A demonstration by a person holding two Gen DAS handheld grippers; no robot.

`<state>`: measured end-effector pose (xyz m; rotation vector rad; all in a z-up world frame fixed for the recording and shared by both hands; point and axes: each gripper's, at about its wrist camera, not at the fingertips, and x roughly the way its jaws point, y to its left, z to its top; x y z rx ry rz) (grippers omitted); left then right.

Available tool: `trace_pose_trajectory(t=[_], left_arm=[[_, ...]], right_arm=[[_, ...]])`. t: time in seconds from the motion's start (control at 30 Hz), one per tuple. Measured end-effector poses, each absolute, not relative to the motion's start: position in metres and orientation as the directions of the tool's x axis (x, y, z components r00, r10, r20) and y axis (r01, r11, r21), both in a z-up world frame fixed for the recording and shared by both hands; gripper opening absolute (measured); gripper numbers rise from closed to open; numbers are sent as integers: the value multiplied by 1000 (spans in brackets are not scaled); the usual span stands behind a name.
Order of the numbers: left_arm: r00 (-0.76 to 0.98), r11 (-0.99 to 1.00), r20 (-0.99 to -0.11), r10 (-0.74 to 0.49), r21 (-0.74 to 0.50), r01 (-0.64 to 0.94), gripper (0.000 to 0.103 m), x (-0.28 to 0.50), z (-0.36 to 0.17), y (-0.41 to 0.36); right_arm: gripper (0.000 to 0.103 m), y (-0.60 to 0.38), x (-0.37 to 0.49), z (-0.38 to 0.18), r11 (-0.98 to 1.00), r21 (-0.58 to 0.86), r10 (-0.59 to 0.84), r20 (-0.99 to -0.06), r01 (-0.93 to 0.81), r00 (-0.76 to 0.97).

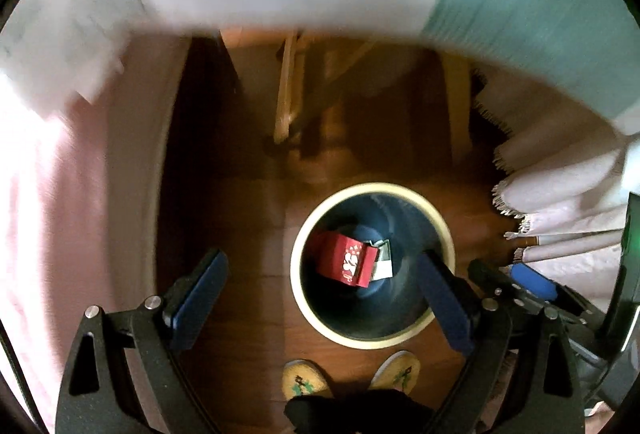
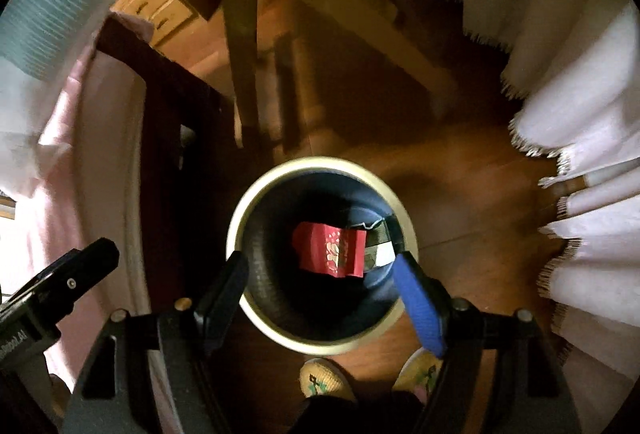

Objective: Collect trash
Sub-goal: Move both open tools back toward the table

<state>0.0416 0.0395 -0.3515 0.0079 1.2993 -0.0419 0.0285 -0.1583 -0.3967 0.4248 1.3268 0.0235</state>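
A round waste bin with a cream rim and dark blue inside stands on the wooden floor. At its bottom lie a red packet with a white print and a dark scrap with a white edge. My left gripper hangs open above the bin's left side, nothing between its blue pads. In the right wrist view the same bin holds the red packet and the scrap. My right gripper is open over the bin's near rim, empty. Its blue finger shows at the right of the left wrist view.
A person's two patterned slippers stand just below the bin. A pink cloth hangs at the left, a white fringed cloth at the right. Wooden furniture legs stand beyond the bin. Both views are motion-blurred.
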Motion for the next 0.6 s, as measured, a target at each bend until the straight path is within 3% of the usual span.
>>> trace_pose_trajectory(t=[0.27,0.6], left_arm=[[317,997,-948,-35,-10,78,94,28,-228,36],[406,982,-905,-130,-62,177,94,8,-73,34]], right_arm=[[75,-164,10,-281,926,297,228,-931,232,284],[75,-162,-13,-123,933,303,204,-890,196,407]])
